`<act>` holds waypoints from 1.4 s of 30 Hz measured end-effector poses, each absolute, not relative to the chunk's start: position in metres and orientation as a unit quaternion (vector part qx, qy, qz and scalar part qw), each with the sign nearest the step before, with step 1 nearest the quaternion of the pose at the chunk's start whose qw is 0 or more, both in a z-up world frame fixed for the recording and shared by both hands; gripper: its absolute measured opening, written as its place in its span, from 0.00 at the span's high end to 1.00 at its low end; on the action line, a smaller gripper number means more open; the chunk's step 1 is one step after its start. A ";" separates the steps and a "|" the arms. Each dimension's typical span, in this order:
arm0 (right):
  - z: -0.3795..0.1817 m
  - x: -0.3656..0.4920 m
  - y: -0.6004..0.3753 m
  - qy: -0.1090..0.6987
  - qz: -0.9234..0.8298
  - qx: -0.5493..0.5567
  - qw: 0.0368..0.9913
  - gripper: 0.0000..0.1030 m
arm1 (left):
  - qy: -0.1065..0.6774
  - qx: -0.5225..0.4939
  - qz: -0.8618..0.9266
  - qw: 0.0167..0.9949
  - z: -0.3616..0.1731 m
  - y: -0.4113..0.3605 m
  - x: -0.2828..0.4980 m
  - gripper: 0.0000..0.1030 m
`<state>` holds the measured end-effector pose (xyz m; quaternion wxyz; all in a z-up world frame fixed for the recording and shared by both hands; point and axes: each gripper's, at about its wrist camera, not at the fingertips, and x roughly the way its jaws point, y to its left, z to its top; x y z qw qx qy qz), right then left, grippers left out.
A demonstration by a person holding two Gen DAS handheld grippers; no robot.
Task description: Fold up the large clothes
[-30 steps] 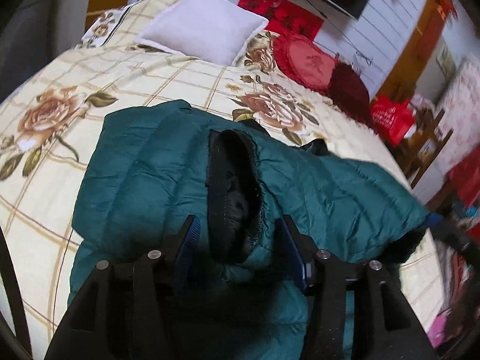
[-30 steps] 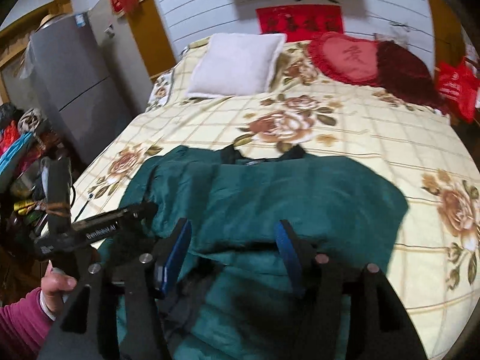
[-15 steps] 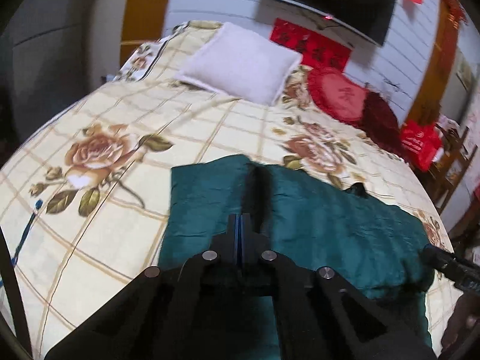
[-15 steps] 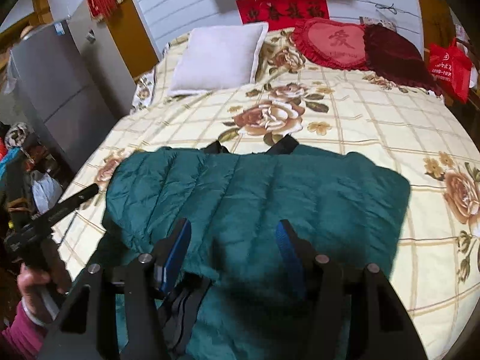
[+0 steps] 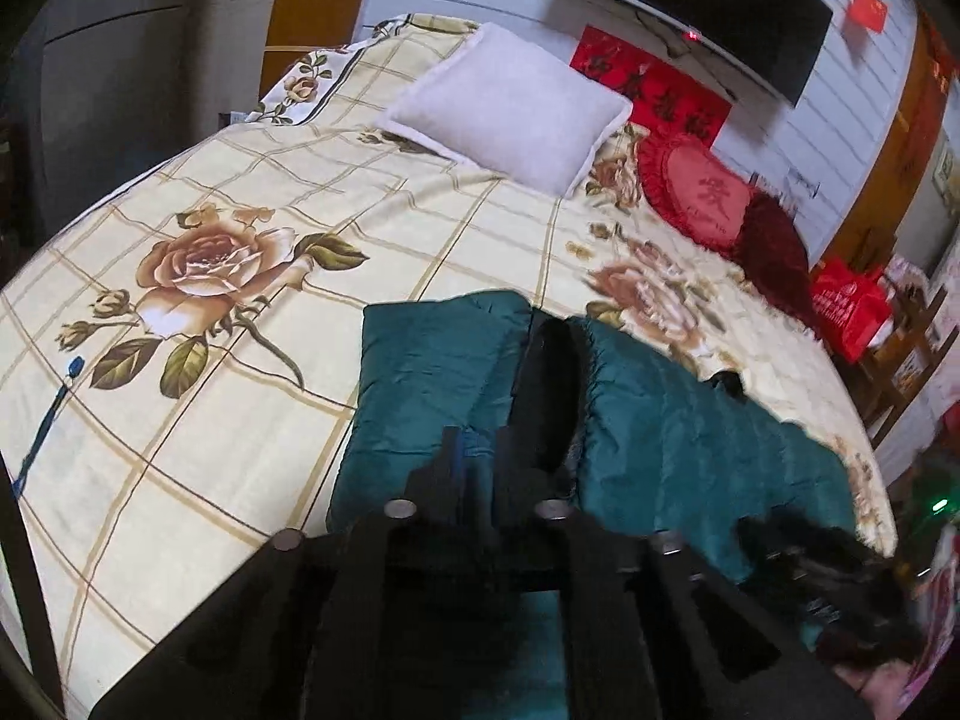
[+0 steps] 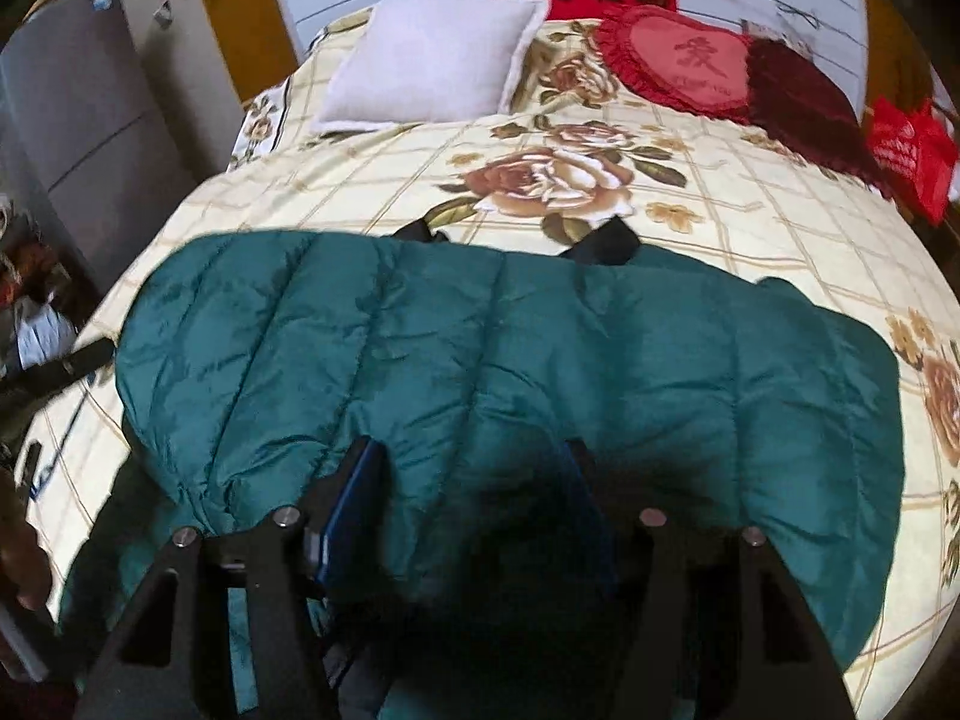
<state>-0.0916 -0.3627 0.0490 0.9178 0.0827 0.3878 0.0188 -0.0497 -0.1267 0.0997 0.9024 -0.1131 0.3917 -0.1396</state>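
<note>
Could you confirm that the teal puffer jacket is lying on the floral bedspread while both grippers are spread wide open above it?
Not quite. Only the right gripper is spread open above the teal puffer jacket, as the right wrist view shows. In the left wrist view, the left gripper has its fingers nearly together, pinching the jacket's fabric. The jacket does lie on the floral bedspread.

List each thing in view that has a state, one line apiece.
Jacket: folded over, lying flat on the bed.
Left gripper: nearly shut, pinching the jacket's edge.
Right gripper: open, fingers astride the jacket's near edge.
TV: screen dark.
White pillow: lying at the head of the bed.
</note>
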 end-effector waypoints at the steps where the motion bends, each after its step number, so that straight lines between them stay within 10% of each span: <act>1: 0.049 -0.090 -0.358 0.392 0.020 0.069 0.917 0.36 | 0.383 -0.123 -0.146 0.904 0.103 -0.125 -0.053 0.94; 42: 0.053 -0.125 -0.416 0.385 -0.092 0.040 0.917 0.33 | 0.437 -0.011 -0.133 0.889 0.050 -0.174 -0.029 0.77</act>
